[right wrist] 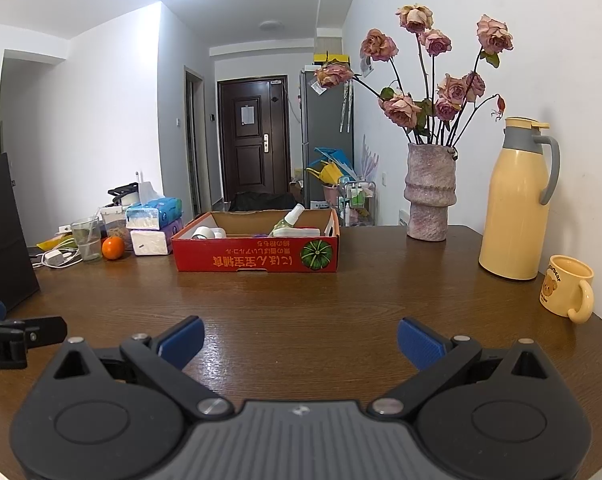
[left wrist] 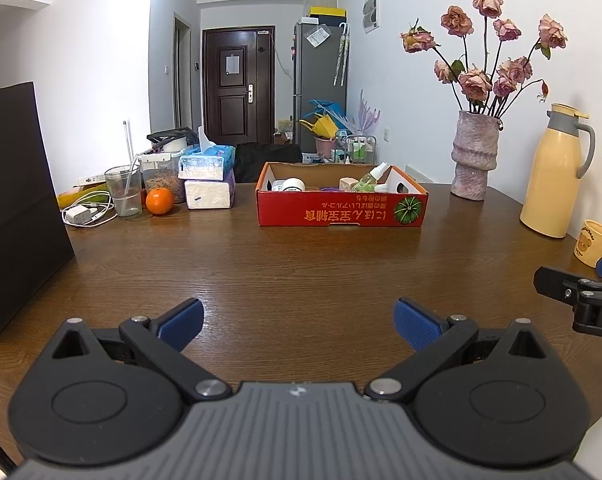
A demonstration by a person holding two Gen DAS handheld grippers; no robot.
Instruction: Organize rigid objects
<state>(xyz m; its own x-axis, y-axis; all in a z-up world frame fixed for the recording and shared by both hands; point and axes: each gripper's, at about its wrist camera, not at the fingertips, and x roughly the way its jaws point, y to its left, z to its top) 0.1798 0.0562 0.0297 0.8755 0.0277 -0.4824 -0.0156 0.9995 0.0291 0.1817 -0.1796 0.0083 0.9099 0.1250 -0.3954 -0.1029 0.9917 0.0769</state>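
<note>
Though upside down, red box (left wrist: 341, 208) bears Japanese print.

two handheld grippers, same build. left gripper (left wrist: 299, 320): black linkage arms, round black side housings with circular recesses, triangular cutouts, silver pivot screws, ribbed grey centre plate, blue textured finger pads (left wrist: 415, 322). right gripper (right wrist: 300, 340): identical black arms, silver screws, grey ribbed plate, blue pads (right wrist: 419, 344). white lettering partly visible on each body in the opposite view.
</note>
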